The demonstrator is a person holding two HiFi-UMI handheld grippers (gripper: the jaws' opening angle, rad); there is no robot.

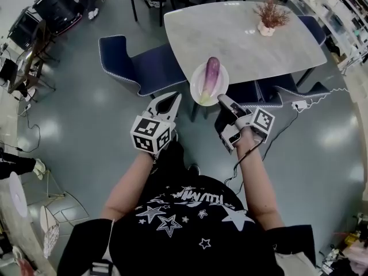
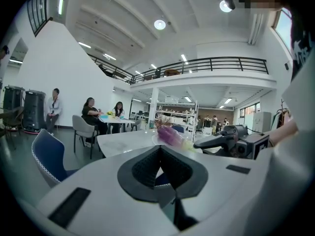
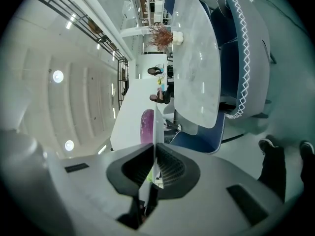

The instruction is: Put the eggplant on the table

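Observation:
A purple eggplant with a green stem end lies on a white plate, held in the air over the near edge of the marble table. My right gripper is shut on the plate's near rim. In the right gripper view the plate shows edge-on between the jaws, the eggplant beside it. My left gripper hovers left of the plate, shut and holding nothing. From the left gripper view, the eggplant is just ahead, with the right gripper beyond.
A dried plant in a small pot stands at the table's far side. Blue chairs surround the table, one tucked under the near edge. A cable and socket lie on the floor. People sit at a far table.

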